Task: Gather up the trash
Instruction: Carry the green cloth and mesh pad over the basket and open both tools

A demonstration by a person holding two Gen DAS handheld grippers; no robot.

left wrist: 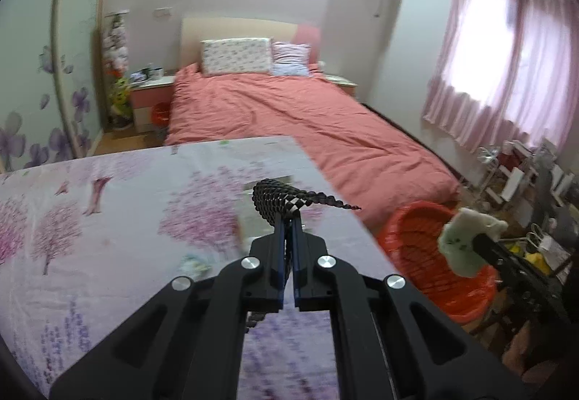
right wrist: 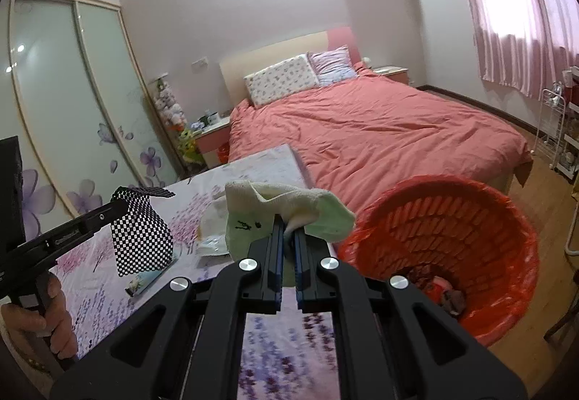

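The crumpled sheet of black-and-white checkered paper (left wrist: 280,201) is pinched between the two fingers of the left claw (left wrist: 288,219), which is closed tight on it. The sheet sticks out ahead of the fingertips and hangs in the air above the tabletop (left wrist: 108,219), which wears a cloth printed with pink and purple trees. In the right wrist view the same checkered sheet (right wrist: 141,237) hangs down below the left claw (right wrist: 125,206), and a person's hand (right wrist: 43,320) holds the handle of that tool.

The pale green and cream soft sock-like cloth (right wrist: 289,215) is gripped by the right claw (right wrist: 287,222), whose fingers are closed narrow on a fold of it. The cloth bulges above and to both sides of the fingertips and does not touch the tabletop. In the left wrist view this cloth (left wrist: 466,240) is well to the right of the left claw, on the tip of the right claw (left wrist: 479,240).

Just to the right of the right claw and lower stands a round red woven plastic basket (right wrist: 452,219) on the wooden floor, with a few dark and reddish scraps inside. On the tabletop, beyond and left of the right claw, lie white crumpled wrappers (right wrist: 213,237) and a small flat printed packet (right wrist: 143,282). Far ahead of both claws is a bed with a salmon-pink cover (right wrist: 380,135).
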